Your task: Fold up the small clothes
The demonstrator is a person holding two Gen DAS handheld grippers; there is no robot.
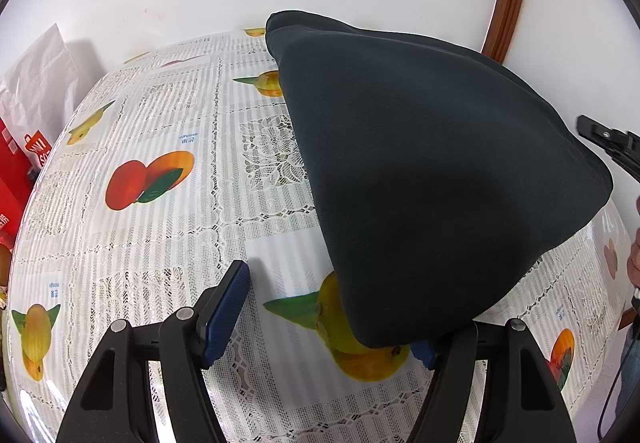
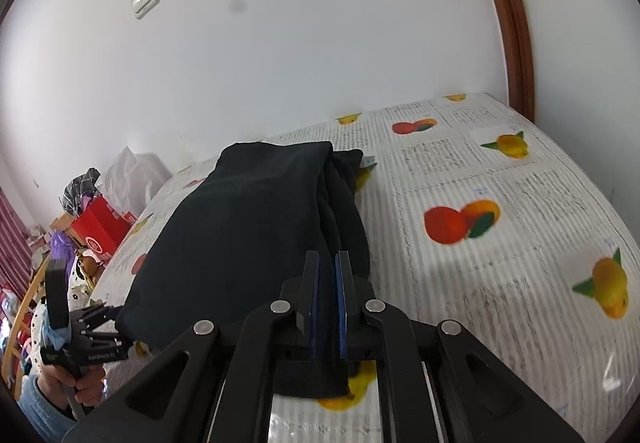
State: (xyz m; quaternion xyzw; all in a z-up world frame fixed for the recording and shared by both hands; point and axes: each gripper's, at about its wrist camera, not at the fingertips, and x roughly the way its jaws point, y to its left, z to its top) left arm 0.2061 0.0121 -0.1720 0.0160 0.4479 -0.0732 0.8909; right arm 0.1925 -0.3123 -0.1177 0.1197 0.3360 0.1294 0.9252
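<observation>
Dark garment (image 1: pixel 432 179) folded on the fruit-print tablecloth (image 1: pixel 168 235).
Left wrist view: my left gripper (image 1: pixel 332 323) is spread wide, its right finger under the garment's near corner. Right wrist view: my right gripper (image 2: pixel 328 307) pinches the garment's (image 2: pixel 248 227) near edge between almost closed fingers.
</observation>
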